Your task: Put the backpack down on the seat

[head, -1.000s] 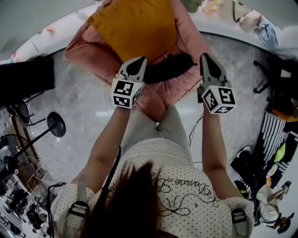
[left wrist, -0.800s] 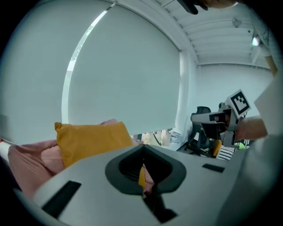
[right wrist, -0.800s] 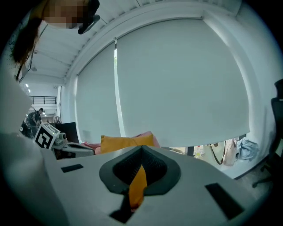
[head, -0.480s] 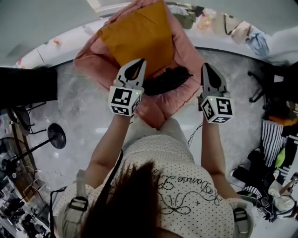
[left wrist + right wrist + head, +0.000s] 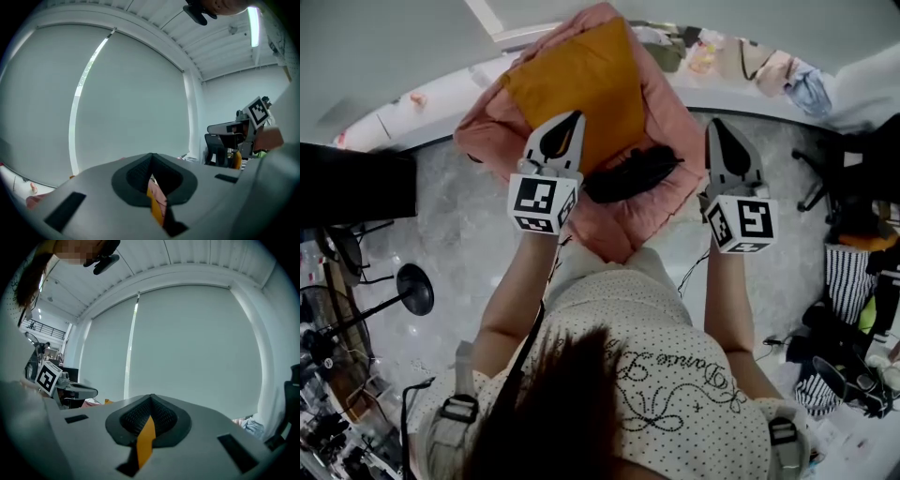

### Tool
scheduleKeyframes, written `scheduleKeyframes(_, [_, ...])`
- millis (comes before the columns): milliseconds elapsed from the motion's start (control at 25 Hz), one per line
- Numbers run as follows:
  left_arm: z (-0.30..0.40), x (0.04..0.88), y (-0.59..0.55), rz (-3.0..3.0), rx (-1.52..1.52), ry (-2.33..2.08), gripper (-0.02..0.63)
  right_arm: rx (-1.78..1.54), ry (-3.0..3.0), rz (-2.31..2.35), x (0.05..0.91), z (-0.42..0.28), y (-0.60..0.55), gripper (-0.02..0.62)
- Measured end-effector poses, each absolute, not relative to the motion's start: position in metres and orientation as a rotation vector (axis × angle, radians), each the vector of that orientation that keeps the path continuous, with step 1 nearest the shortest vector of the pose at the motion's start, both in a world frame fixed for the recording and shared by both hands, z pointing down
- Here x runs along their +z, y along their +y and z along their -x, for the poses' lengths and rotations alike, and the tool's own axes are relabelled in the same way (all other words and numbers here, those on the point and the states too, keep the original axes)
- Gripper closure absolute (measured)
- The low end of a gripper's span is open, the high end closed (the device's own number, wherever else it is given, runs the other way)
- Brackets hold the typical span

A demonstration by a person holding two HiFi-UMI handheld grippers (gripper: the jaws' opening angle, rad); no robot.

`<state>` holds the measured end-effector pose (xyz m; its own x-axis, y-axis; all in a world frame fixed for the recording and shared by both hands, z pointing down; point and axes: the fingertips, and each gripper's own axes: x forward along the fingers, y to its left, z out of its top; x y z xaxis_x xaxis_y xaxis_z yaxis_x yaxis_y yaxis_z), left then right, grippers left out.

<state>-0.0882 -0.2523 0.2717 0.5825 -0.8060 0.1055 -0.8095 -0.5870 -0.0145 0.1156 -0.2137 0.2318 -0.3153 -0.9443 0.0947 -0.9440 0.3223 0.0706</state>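
On the pink seat (image 5: 667, 105), just before the orange cushion (image 5: 572, 80), the black backpack (image 5: 633, 173) lies flat, so the placing looks done. The left hand-held gripper (image 5: 571, 118) and the right hand-held gripper (image 5: 715, 125) are both clenched on nothing, one at each side of the backpack.

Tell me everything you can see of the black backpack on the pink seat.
The backpack is black and looks like soft fabric, slumped flat into a long, lumpy shape. Its straps and zips are too dark to make out. It lies slantwise on the front cushion of the pink seat, right below the orange cushion. In the head view it shows between the left gripper and the right gripper. Both have shut fingers, and neither holds it.
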Motion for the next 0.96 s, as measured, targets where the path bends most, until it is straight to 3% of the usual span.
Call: scheduleKeyframes(960, [0.071, 0.247, -0.249, -2.807, 0.121, -1.395, 0.603, -0.002, -2.454, -1.822, 0.212, -0.129, -0.203, 0.586])
